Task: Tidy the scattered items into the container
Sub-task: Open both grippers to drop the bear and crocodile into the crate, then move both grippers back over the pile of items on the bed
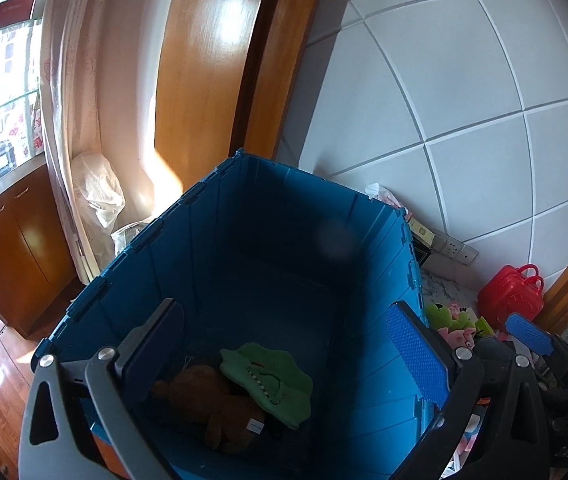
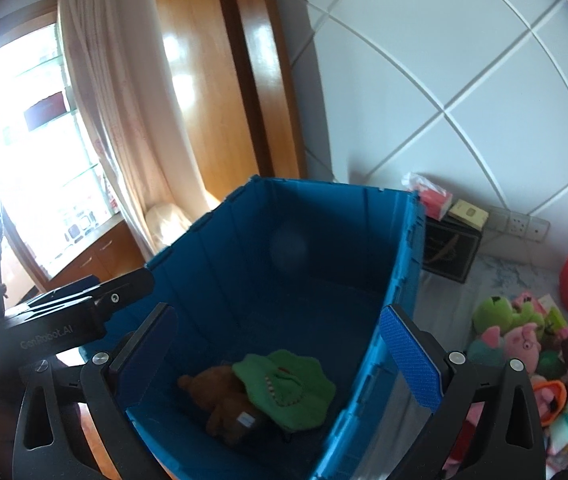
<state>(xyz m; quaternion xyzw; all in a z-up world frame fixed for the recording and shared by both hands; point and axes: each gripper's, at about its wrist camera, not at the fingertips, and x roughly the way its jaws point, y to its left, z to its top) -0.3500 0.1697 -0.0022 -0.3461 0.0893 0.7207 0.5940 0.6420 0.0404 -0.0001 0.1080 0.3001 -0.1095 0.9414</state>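
Crate [image 2: 284, 264]: under both claws; bear [image 2: 220, 404] and green plush [image 2: 287, 392] inside
Left claw [image 1: 284, 360]: apart, empty
Right claw [image 2: 280, 360]: apart, empty; nearer the pile
Pile [image 2: 523, 336]: on the surface right of crate

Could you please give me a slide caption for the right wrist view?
Open hand-held gripper above blue bin holding two plush toys.
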